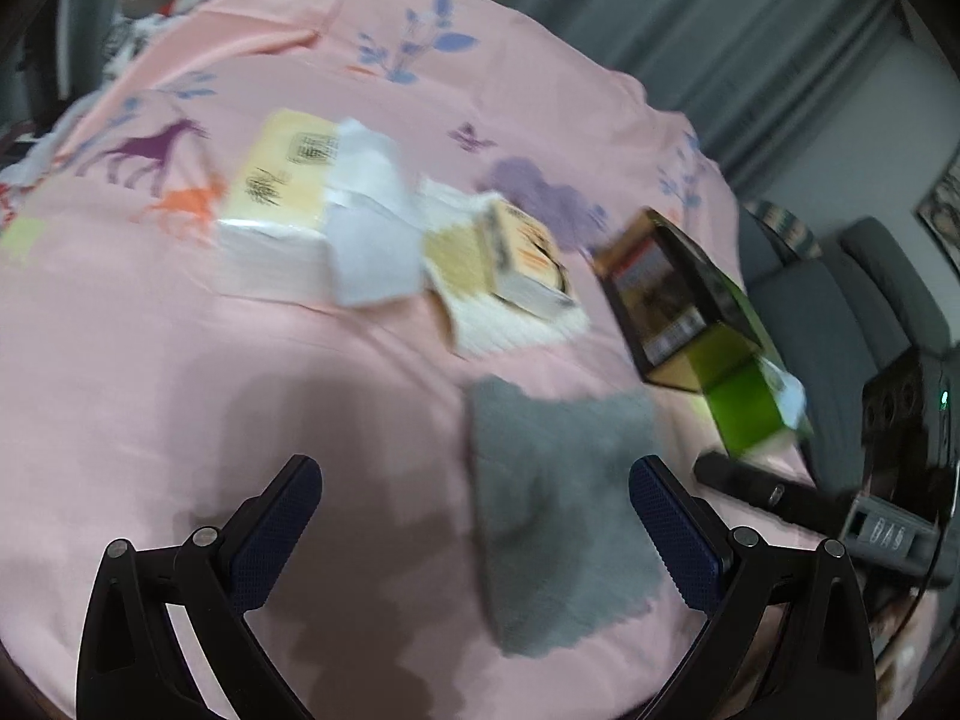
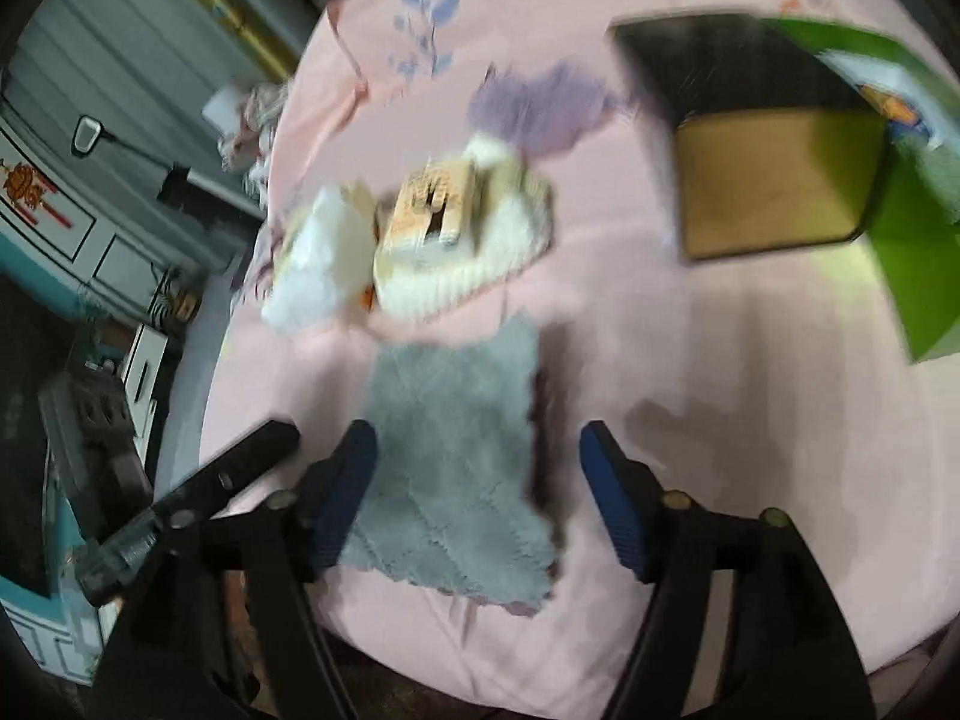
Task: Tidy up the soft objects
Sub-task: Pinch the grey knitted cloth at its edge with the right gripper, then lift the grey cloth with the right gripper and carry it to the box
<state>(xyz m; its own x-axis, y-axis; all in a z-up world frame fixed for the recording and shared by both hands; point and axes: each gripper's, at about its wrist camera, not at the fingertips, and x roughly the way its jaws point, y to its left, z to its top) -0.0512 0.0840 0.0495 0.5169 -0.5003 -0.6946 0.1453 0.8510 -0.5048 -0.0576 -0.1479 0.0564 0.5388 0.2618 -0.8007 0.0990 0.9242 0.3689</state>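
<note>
A pink bedsheet printed with purple horses and blue flowers [image 1: 180,360] covers the bed in front of me, with grey curtains behind. The soft thing nearest me is a grey fluffy square cloth [image 2: 456,462], lying flat on the sheet near its front edge. My right gripper [image 2: 480,492] hangs over it with its blue pads spread wide and nothing pressed between them; the cloth shows in the gap, under the left pad more than the right. My left gripper [image 1: 474,534] is also spread open and empty, with the same cloth just inside its right pad. Beyond the cloth sit a cream knitted cloth with a small yellow box on it [image 2: 480,252], a pale yellow pack of white tissues [image 1: 282,204] and an open green and black carton [image 2: 780,180]. I judge I am at the approach to the grey cloth; next I should lower onto one edge and pinch it.
</note>
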